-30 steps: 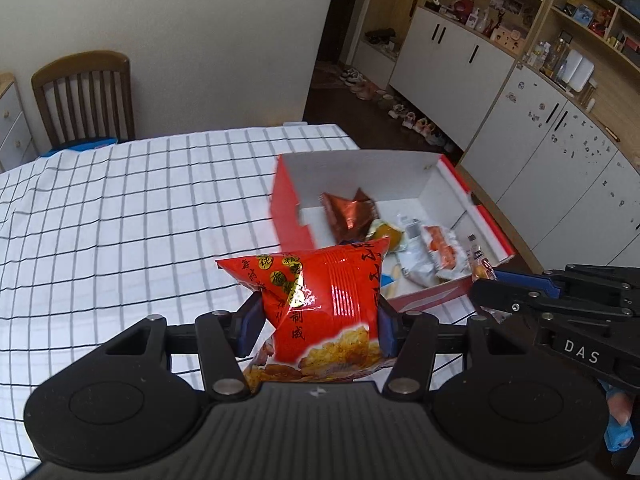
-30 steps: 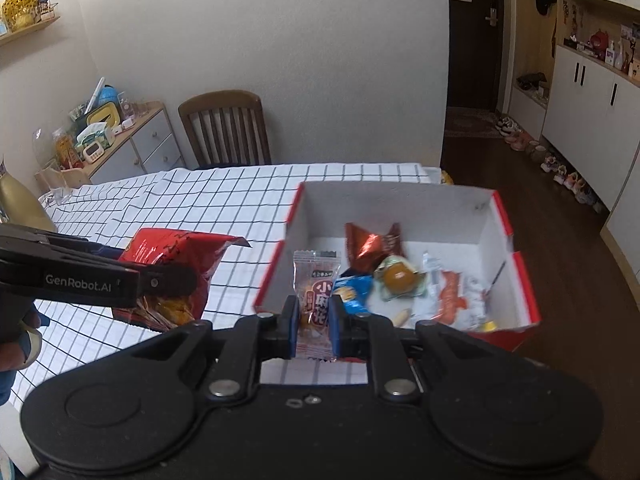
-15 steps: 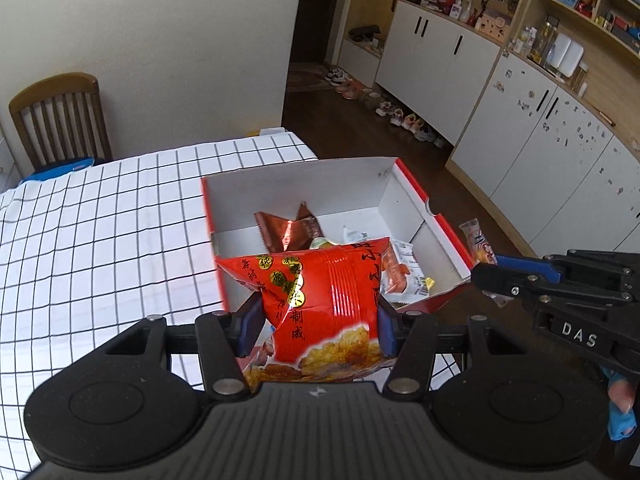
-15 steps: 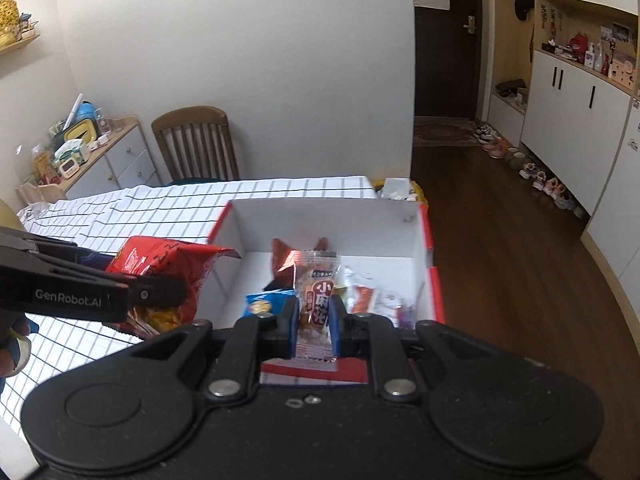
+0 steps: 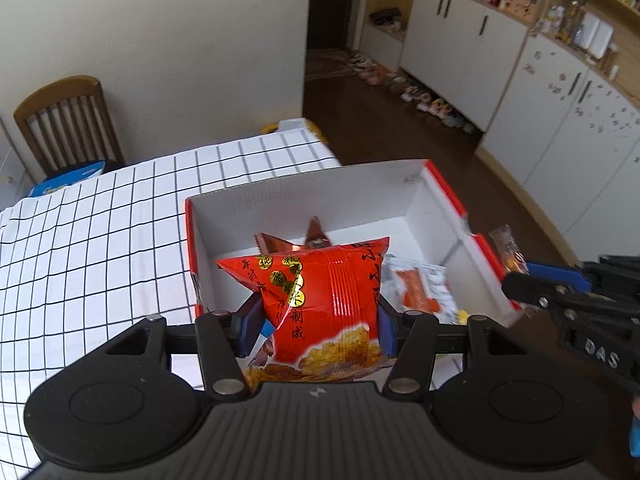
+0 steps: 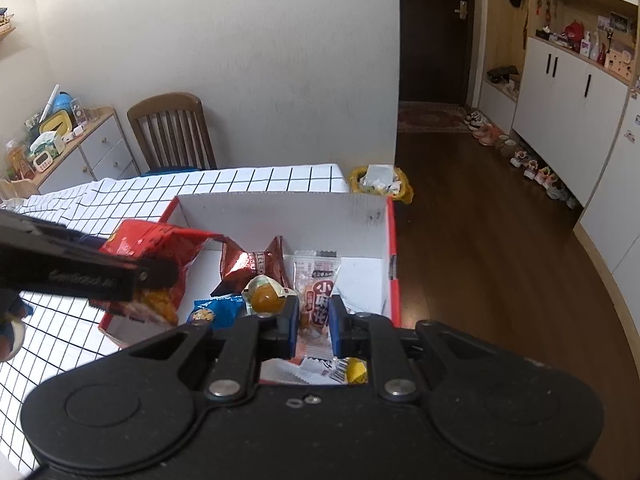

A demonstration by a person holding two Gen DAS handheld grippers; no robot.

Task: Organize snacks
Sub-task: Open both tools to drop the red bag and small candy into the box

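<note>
My left gripper [image 5: 318,322] is shut on a puffy red snack bag [image 5: 324,300], held over the near left part of the red-and-white box [image 5: 304,196]. In the right wrist view that red bag [image 6: 160,256] hangs over the box's left wall, and the box [image 6: 280,216] holds a brown foil packet [image 6: 256,266], a blue packet [image 6: 216,312] and an orange-filled wrapper [image 6: 266,298]. My right gripper [image 6: 314,322] is shut on a small clear packet with brown snacks [image 6: 318,296], over the box's near right side. In the left wrist view the right gripper [image 5: 520,276] sits at the box's right rim.
The box stands at the corner of a table with a white checked cloth [image 5: 88,240]. A wooden chair [image 6: 172,132] stands behind the table by the wall. A yellow-lined waste bin [image 6: 380,180] sits on the floor past the table. White cabinets [image 5: 472,44] line the right side.
Both grippers have moved forward with their packets, from in front of the box to over it. The red bag went from beside the box's left wall to above its interior.
</note>
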